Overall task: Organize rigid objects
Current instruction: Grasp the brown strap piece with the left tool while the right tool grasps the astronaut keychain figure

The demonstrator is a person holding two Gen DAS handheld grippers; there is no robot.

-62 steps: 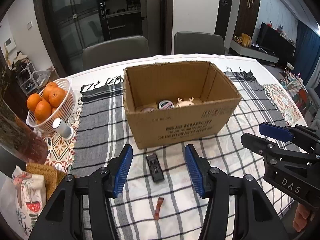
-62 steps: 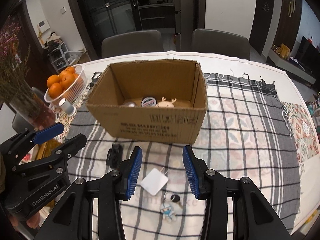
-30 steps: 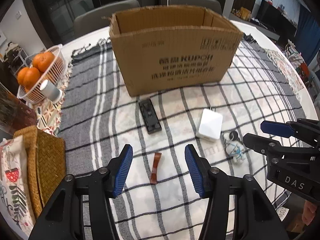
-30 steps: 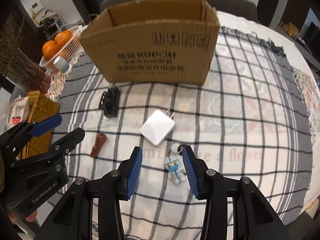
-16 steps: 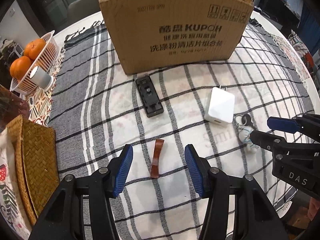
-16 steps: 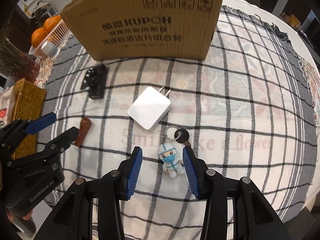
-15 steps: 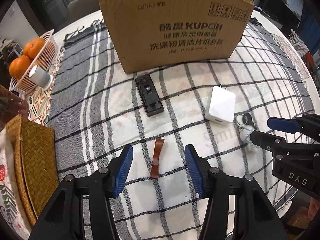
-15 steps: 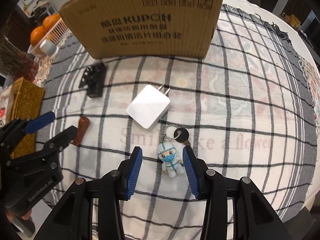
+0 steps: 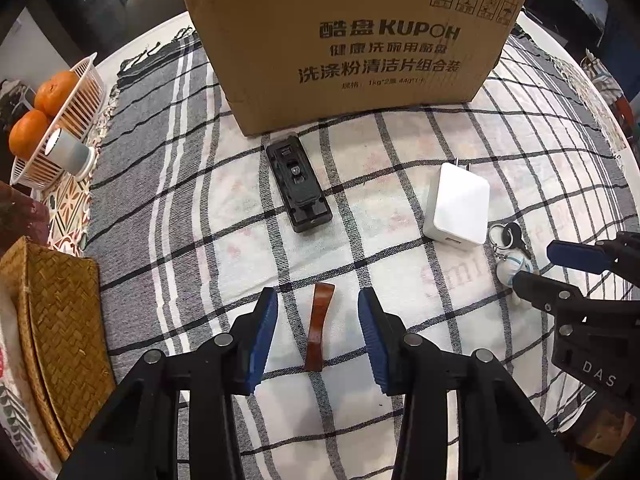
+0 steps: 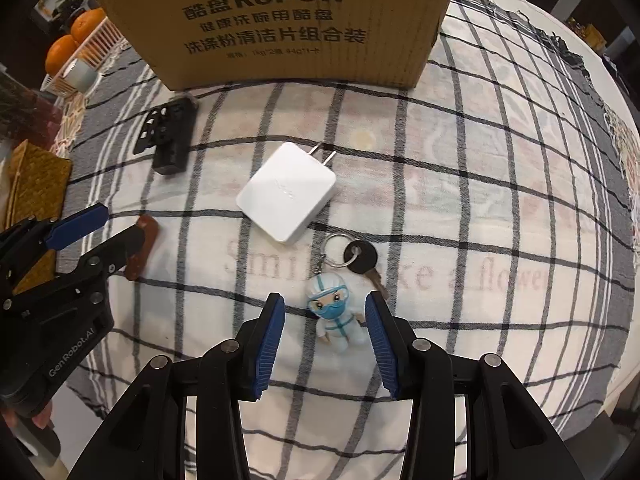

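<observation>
Two grippers, both spread wide: left [image 9: 318, 334] straddling curved glossy brown piece [image 9: 317, 325]; right [image 10: 325, 332] straddling smooth plastic figurine [image 10: 335, 315].

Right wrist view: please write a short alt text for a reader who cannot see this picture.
The open right hand-held gripper straddles a small figurine keychain lying on a checked tablecloth. Beyond it lie a white charger and a black clip, in front of a cardboard box. The left hand-held gripper is at the left edge.

Bright, even indoor light, soft shadows, sharp centre, strong fisheye bending, dark corners
</observation>
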